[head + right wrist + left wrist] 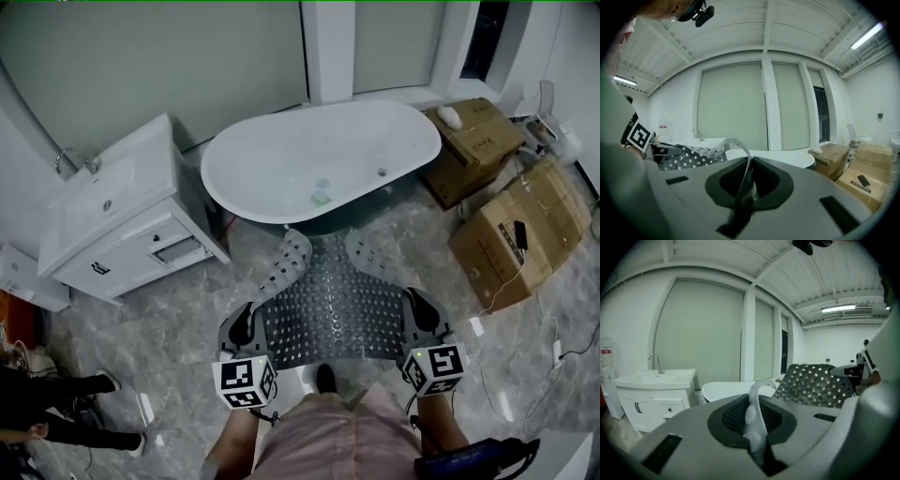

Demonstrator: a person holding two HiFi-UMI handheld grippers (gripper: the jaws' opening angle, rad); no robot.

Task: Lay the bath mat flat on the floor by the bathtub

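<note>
- The grey perforated rubber bath mat (pixel 333 305) fills the lower middle of the head view. It is stretched between the two grippers, directly below the tub in the frame.
- The left gripper (pixel 244 326) is at the mat's lower left, with its jaws clamped on the mat's near left edge. In the left gripper view, a pale strip of mat with suction cups (pixel 756 416) rises from between them.
- The right gripper (pixel 419 314) is at the lower right, with its jaws pressed together on the mat's near right edge (pixel 743 185).
- The near edge is held above the grey marbled floor (pixel 178 305). Whether the far end touches the floor cannot be told.
- The mat's two far corners curl over, showing pale undersides.
- A white oval bathtub (pixel 281 164) sits in the upper middle, a white vanity cabinet with basin (pixel 127 220) at the left, and brown cardboard boxes (pixel 520 230) at the right.
</note>
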